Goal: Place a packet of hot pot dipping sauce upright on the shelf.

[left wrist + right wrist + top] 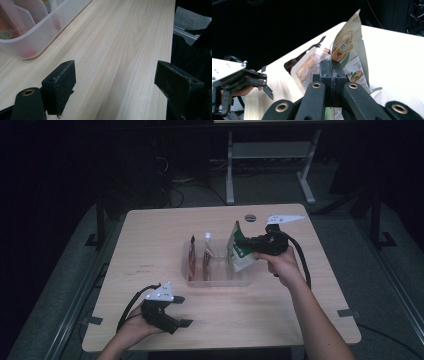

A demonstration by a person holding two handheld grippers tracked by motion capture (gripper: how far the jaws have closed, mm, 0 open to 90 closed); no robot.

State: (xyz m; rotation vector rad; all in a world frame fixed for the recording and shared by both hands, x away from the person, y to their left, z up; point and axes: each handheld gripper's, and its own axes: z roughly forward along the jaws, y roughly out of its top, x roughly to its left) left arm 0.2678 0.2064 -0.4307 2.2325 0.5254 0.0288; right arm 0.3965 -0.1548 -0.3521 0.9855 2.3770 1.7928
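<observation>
While right gripper [243, 242] clamps pouch [239, 251] — left gripper [183, 310] idles near edge.

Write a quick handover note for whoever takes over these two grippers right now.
Right gripper: shut on the green and white snack pouch, holding it upright at the right end of the clear plastic divided bin.
Left gripper: open, holding nothing, low over the light wooden table near its front left edge.
Done: two reddish packets stand in the bin's left slots.
Left: whether the pouch is going in or coming out, I cannot tell; seat it or lift it clear, then release.
</observation>
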